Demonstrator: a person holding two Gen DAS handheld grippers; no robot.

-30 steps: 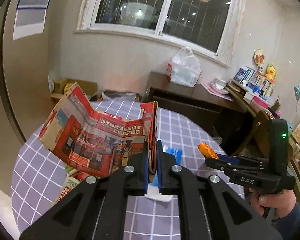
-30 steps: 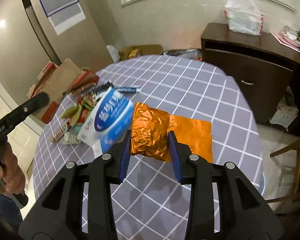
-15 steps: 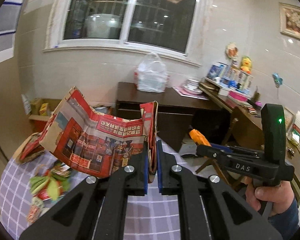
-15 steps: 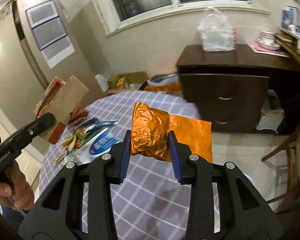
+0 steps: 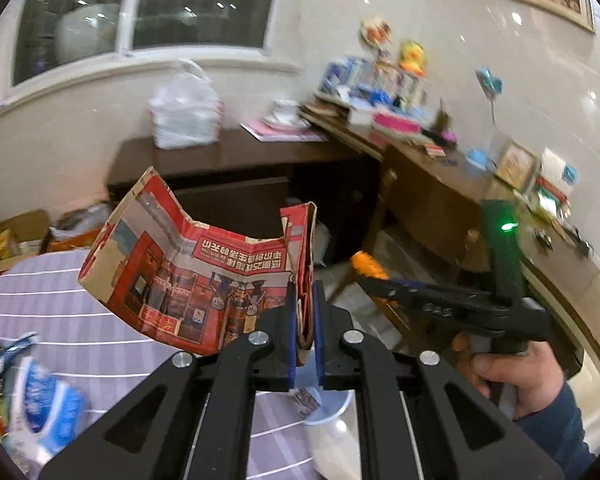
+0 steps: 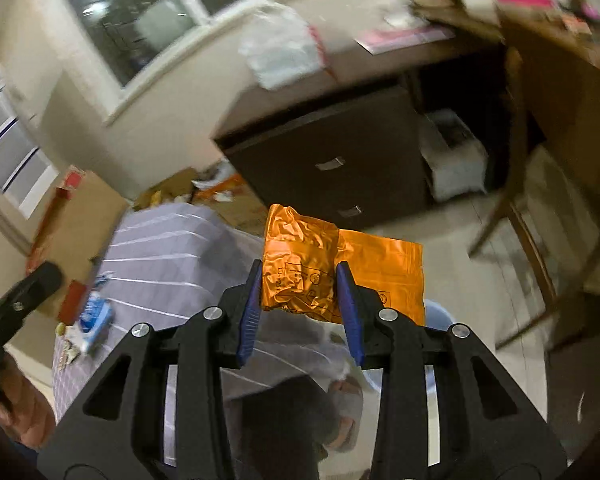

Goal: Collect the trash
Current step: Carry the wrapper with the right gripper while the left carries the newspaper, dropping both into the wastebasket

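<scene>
My left gripper [image 5: 304,320] is shut on the folded edge of a flattened red printed carton [image 5: 188,280], which fans out to the left in the air. My right gripper [image 6: 300,296] is shut on a crumpled orange foil wrapper [image 6: 300,272], whose flat end sticks out to the right. In the left wrist view the right gripper [image 5: 374,280] shows side-on at the right, held by a hand [image 5: 512,372], with the orange wrapper [image 5: 364,263] at its tip. A pale bin [image 5: 332,424] lies below both grippers, its rim [image 6: 436,312] partly hidden by the fingers.
The round table with a purple checked cloth [image 5: 60,300] is at the left, carrying a blue-white pack [image 5: 48,408] and other wrappers. A dark cabinet [image 6: 340,160], a wooden chair [image 6: 516,216] and a cluttered sideboard [image 5: 440,168] stand ahead and right.
Both views have swung right, from over the table toward the cabinet and floor. The table has slid to the left and the bin has appeared below. Both grips are unchanged.
</scene>
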